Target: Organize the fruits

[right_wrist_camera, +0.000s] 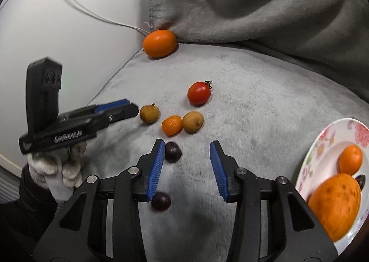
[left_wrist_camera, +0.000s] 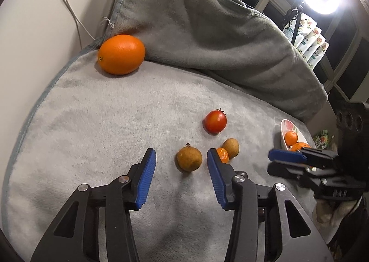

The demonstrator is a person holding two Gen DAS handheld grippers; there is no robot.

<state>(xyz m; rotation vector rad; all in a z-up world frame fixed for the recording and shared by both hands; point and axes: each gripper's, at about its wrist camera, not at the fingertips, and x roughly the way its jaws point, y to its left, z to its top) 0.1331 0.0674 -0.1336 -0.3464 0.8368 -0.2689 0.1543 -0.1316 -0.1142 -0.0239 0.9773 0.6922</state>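
Both claws are hanging over a grey blanket with fruit scattered on it, and neither has anything yet. The left claw (left_wrist_camera: 181,165) has its jaws apart with a brown longan (left_wrist_camera: 189,157) sitting right between them, not pinched as far as I can see. Just past its right pad there's a small mandarin (left_wrist_camera: 222,154) touching a second longan (left_wrist_camera: 230,147), and a tomato (left_wrist_camera: 215,121) a bit further out. The big orange (left_wrist_camera: 121,54) is way off up front to the left, against the blanket fold. The right claw (right_wrist_camera: 187,165) is also apart and empty, with one dark grape (right_wrist_camera: 173,151) just at the tip of its left pad, another grape (right_wrist_camera: 161,201) lower down by the same pad. The plate (right_wrist_camera: 322,142) is off to its right, already holding a small orange (right_wrist_camera: 350,159) and a big mango-looking fruit (right_wrist_camera: 335,204). What could go wrong, I reckon: the left claw's right pad is really close to the mandarin, so closing could nudge it and send that little cluster rolling. The longan is round and hard, so an off-centre squeeze could squirt it out over the soft pile. Same on the right, where the grape sits at the pad's edge, not centred; closing as is would likely just flick it away or squash it.
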